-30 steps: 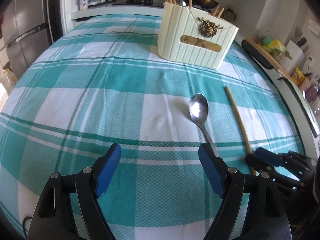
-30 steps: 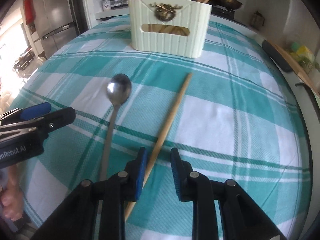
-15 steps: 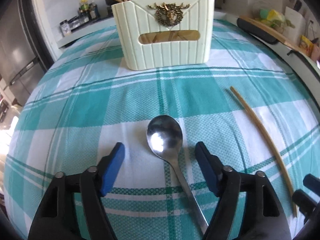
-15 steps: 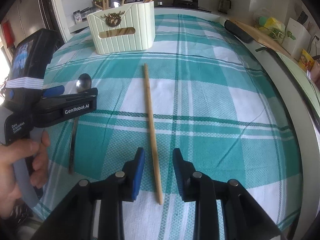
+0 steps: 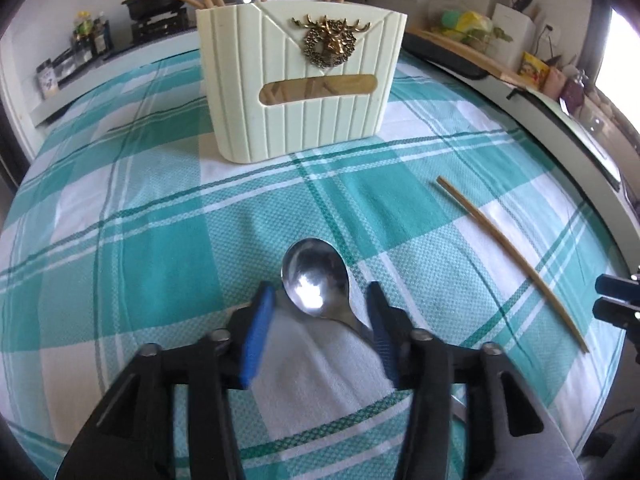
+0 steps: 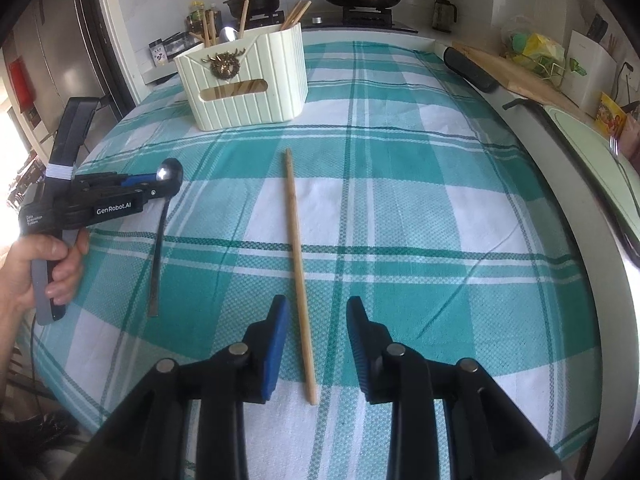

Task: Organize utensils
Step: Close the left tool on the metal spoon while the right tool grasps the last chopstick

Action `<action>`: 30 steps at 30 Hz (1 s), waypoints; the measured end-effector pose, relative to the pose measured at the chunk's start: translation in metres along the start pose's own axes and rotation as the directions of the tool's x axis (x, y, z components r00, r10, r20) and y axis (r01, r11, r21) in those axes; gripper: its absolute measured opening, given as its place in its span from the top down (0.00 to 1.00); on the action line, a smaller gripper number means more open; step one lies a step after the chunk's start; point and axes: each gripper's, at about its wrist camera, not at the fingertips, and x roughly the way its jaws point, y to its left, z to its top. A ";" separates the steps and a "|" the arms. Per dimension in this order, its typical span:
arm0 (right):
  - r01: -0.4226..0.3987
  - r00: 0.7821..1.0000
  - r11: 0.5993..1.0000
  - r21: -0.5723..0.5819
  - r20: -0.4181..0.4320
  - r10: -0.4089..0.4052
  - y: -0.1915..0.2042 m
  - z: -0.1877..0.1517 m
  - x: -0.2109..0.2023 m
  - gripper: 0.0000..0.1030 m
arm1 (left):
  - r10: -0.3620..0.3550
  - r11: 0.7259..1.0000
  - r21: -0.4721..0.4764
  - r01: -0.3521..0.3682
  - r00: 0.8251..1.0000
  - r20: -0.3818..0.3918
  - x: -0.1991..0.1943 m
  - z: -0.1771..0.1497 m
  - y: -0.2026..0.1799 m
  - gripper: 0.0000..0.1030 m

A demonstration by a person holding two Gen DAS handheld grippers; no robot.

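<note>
Your steel spoon (image 5: 316, 280) lay bowl-up and shiny on the green checked tablecloth (image 5: 160, 240), its neck between the parted blue pads of your left gripper (image 5: 320, 312), untouched. Your right gripper (image 6: 316, 332) also stood open, straddling the near end of the wooden chopstick (image 6: 298, 264) lying flat.

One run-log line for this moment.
left tool: open, straddling steel spoon | right tool: open, straddling wooden chopstick | both on cloth
</note>
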 end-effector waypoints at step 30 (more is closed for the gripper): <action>-0.096 0.994 0.994 -0.053 -0.049 0.094 -0.017 0.053 0.026 0.66 | -0.033 0.997 -0.065 0.031 0.999 -0.025 0.006 0.009 -0.011 0.28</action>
